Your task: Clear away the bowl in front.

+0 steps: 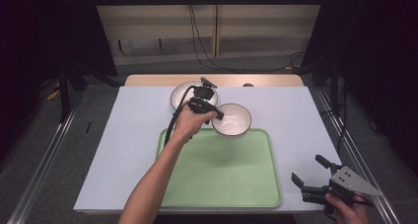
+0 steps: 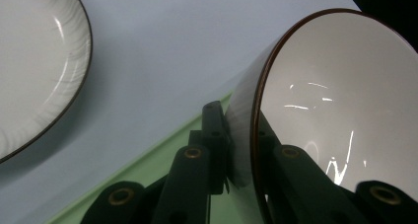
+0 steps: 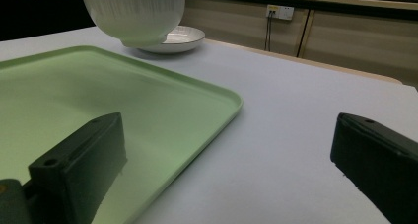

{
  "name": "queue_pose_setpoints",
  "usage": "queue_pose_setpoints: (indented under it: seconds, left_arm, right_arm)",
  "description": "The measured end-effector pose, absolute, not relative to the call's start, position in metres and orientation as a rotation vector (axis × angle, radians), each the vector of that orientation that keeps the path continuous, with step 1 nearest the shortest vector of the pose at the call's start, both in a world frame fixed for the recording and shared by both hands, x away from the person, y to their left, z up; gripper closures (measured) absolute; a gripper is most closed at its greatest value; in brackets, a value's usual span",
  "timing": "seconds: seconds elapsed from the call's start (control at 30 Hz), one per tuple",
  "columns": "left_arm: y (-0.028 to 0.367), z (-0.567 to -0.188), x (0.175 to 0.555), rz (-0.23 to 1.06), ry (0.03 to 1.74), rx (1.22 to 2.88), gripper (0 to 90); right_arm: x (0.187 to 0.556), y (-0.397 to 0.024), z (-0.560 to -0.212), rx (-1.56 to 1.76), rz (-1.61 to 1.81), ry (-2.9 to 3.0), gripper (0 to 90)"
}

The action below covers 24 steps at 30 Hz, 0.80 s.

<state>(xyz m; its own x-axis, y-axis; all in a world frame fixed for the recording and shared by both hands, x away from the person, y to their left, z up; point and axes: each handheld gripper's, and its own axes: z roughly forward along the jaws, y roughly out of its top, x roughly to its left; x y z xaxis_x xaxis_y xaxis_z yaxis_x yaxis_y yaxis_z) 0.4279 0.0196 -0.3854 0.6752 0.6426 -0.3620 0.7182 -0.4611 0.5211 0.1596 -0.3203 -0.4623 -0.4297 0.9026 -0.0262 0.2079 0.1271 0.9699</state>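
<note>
White table, dark room. Our left gripper pinches the bowl by its rim, lifted over the green tray's far edge, probably for placing there. Right gripper idles, jaws apart, empty; plate sits behind.

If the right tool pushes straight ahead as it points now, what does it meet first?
Probably the near right corner of the pale green plastic tray: the open right tool straddles its rim. Depth is unclear.
</note>
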Motion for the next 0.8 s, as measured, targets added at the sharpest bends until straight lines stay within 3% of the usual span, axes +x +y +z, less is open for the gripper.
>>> queue_pose_setpoints:
  seconds: [0.8]
  left_arm:
    - [-0.035, -0.404, 0.428, -0.199, 1.02, 2.272, 82.7]
  right_arm:
    - [0.159, -0.321, -0.463, 1.068, 1.356, 1.75, 0.0]
